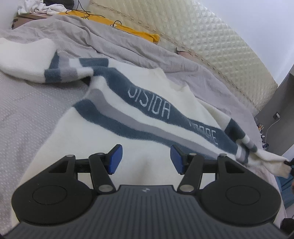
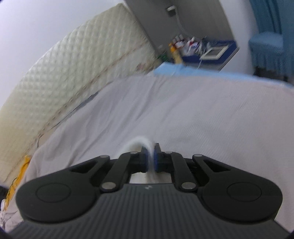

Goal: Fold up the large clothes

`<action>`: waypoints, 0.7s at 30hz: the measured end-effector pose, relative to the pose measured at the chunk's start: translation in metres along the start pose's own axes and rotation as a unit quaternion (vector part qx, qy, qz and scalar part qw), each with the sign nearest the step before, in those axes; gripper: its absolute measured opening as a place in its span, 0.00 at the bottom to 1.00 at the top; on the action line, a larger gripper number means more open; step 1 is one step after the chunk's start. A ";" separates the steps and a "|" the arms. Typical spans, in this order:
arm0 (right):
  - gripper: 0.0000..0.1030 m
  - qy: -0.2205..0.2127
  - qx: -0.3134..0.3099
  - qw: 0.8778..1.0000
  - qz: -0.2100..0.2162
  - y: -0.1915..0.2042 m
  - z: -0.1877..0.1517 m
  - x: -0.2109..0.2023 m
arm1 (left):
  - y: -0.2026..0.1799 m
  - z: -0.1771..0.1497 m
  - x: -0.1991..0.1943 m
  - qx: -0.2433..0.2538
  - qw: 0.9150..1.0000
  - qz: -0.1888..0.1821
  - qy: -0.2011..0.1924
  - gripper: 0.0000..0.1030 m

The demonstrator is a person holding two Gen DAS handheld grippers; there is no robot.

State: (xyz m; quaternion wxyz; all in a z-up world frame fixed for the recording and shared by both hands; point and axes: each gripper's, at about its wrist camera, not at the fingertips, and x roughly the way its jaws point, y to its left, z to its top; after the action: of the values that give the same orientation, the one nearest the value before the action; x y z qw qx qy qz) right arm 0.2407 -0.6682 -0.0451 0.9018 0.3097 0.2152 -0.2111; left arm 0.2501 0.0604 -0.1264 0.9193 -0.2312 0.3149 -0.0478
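A white sweater (image 1: 128, 117) with blue and grey stripes and lettering lies spread on the bed. One sleeve (image 1: 27, 60) rests at the far left. The other sleeve (image 1: 257, 150) is pulled out to the right, where a dark gripper tip (image 1: 289, 163) pinches its cuff. My left gripper (image 1: 146, 159) hovers low over the sweater's white lower body, open, its blue pads (image 1: 115, 160) wide apart with nothing clamped. In the blurred right wrist view my right gripper (image 2: 150, 153) is shut on a fold of white sweater fabric (image 2: 139, 142) above the grey sheet.
A grey bedsheet (image 1: 27, 114) covers the bed, with a crumpled grey blanket (image 1: 110, 40) beyond the sweater. A cream quilted panel (image 1: 211, 36) stands along the far side. Yellow cloth (image 1: 139, 31) with cables and white laundry (image 1: 35, 7) lie at the back. A cluttered blue nightstand (image 2: 207, 53) stands past the bed's end.
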 end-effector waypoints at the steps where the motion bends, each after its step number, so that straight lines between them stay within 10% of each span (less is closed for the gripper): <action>1: 0.09 -0.001 -0.002 1.000 -0.006 0.000 0.010 -0.006 | 0.000 0.001 -0.001 -0.001 1.000 -0.001 -0.001 0.61; 10: 0.09 0.010 -0.042 0.999 -0.009 0.060 0.042 -0.057 | 0.011 0.016 -0.016 -0.023 1.000 -0.013 -0.008 0.61; 21: 0.09 0.011 -0.130 0.989 0.071 0.235 0.010 -0.146 | 0.027 0.033 -0.056 -0.017 0.999 -0.035 -0.033 0.61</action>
State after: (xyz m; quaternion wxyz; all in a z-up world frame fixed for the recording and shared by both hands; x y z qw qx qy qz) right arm 0.2445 -0.4701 0.1479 0.9448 0.2064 0.2279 -0.1134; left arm 0.2241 0.1105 -0.0845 0.9228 -0.2592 0.2772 -0.0667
